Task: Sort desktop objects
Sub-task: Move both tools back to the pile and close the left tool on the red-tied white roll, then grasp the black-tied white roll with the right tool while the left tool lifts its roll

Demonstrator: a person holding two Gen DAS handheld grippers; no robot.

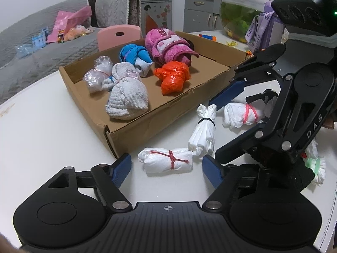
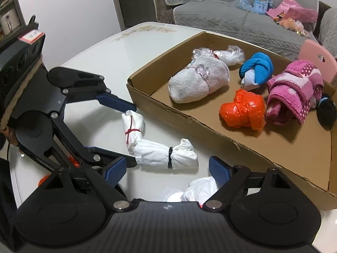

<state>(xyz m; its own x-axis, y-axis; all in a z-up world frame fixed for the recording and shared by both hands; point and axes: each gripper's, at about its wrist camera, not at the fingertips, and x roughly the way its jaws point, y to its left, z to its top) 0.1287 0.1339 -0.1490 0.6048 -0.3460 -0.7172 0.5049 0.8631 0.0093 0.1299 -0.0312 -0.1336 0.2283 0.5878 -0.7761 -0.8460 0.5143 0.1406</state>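
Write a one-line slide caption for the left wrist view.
Open left gripper frames a red-tied white bundle on the table beside the cardboard box; right gripper is open nearby.

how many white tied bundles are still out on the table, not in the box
3 clearly: one tied with red string between the left gripper's fingers, one with a black band beside it, one with a pink band under the right gripper. A partly hidden white-green bundle may be a fourth.
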